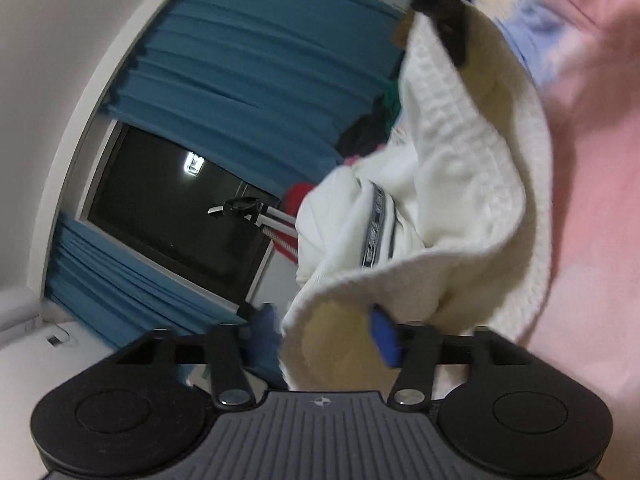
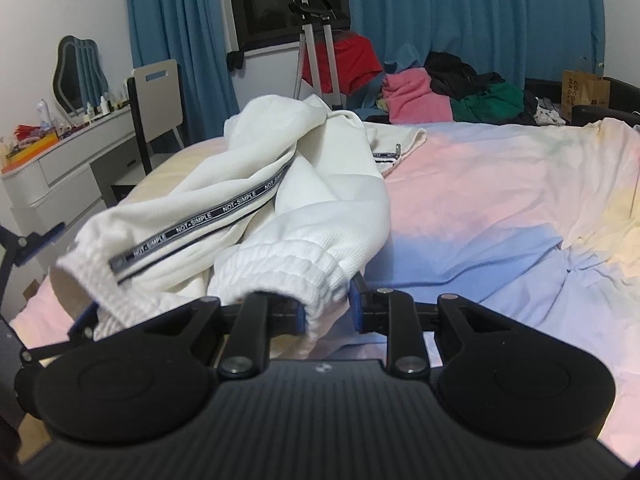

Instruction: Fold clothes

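Note:
A pair of white track trousers (image 2: 248, 200) with a black "NOT-SIMPLE" side stripe (image 2: 208, 220) lies bunched on the pastel bedsheet (image 2: 480, 184). My right gripper (image 2: 328, 312) is closed on the ribbed elastic waistband (image 2: 280, 268) at the near edge. My left gripper (image 1: 324, 332) is closed on another part of the ribbed waistband (image 1: 472, 200), lifted off the bed; it also shows at the left edge of the right wrist view (image 2: 52, 272). The right gripper's black finger (image 1: 440, 4) appears at the top of the left wrist view.
A pile of pink, green, black and red clothes (image 2: 440, 88) sits at the far side of the bed. A garment steamer stand (image 2: 316, 40), blue curtains (image 2: 472, 12), a dark window (image 1: 180, 208), a white dressing table (image 2: 68, 152) with a chair (image 2: 156, 96) and a paper bag (image 2: 580, 92) surround it.

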The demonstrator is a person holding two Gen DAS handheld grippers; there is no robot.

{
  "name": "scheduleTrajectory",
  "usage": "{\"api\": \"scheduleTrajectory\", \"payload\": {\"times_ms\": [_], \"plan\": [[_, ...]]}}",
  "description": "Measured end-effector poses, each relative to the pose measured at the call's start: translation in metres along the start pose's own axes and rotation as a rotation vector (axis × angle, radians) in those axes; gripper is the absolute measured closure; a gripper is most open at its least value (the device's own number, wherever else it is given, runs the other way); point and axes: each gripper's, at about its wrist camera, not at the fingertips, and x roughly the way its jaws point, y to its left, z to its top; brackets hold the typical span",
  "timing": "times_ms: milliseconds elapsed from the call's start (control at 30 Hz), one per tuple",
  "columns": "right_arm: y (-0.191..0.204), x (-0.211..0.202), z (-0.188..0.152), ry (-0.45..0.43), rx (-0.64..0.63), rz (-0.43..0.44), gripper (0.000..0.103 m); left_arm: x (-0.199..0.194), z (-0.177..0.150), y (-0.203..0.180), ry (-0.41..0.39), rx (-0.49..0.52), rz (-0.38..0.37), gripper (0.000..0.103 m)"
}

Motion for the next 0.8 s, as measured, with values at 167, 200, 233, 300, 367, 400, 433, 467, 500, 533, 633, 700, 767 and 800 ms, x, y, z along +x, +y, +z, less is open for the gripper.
{"api": "scheduleTrajectory", "payload": {"times_ms": [167, 200, 233, 300, 367, 400, 433, 467, 500, 533, 633, 700, 767, 800], "plan": [[0.000, 0.000, -0.002, 0.007, -0.008, -0.007, 0.076, 0.013, -0.002, 0.038, 0.040, -0.307, 0.020, 0.093], [-0.001, 0.001, -0.003, 0.014, -0.002, -0.006, 0.075, 0.017, -0.007, 0.051, 0.062, -0.378, 0.026, 0.094], [-0.002, 0.002, -0.003, 0.023, 0.003, -0.002, 0.073, 0.020, -0.012, 0.063, 0.085, -0.450, 0.031, 0.094], [-0.003, 0.004, -0.004, 0.047, 0.020, 0.035, 0.066, 0.032, -0.027, 0.090, 0.164, -0.639, 0.034, 0.095], [-0.003, 0.005, -0.005, 0.070, 0.039, 0.089, 0.049, 0.048, -0.047, 0.115, 0.258, -0.828, 0.030, 0.095], [-0.002, 0.005, -0.005, 0.081, 0.048, 0.135, 0.039, 0.057, -0.062, 0.127, 0.320, -0.940, 0.022, 0.095], [-0.001, 0.006, -0.006, 0.094, 0.059, 0.184, 0.034, 0.062, -0.072, 0.135, 0.368, -1.007, 0.012, 0.095], [0.001, 0.006, -0.007, 0.114, 0.071, 0.245, 0.032, 0.069, -0.088, 0.138, 0.440, -1.079, -0.008, 0.094], [0.003, 0.008, -0.008, 0.144, 0.080, 0.307, 0.031, 0.074, -0.103, 0.142, 0.511, -1.148, -0.028, 0.094], [0.006, 0.012, -0.010, 0.181, 0.085, 0.356, 0.032, 0.078, -0.116, 0.141, 0.571, -1.193, -0.060, 0.094], [0.006, 0.019, -0.012, 0.261, 0.108, 0.406, 0.031, 0.082, -0.146, 0.141, 0.706, -1.312, -0.144, 0.090], [-0.009, 0.023, -0.012, 0.279, 0.215, 0.429, 0.031, 0.072, -0.157, 0.149, 0.721, -1.383, -0.187, 0.087], [-0.034, 0.026, -0.010, 0.281, 0.383, 0.454, 0.031, 0.054, -0.163, 0.158, 0.718, -1.462, -0.238, 0.083], [-0.046, 0.027, -0.011, 0.273, 0.467, 0.454, 0.031, 0.045, -0.166, 0.161, 0.717, -1.498, -0.268, 0.075]]}}
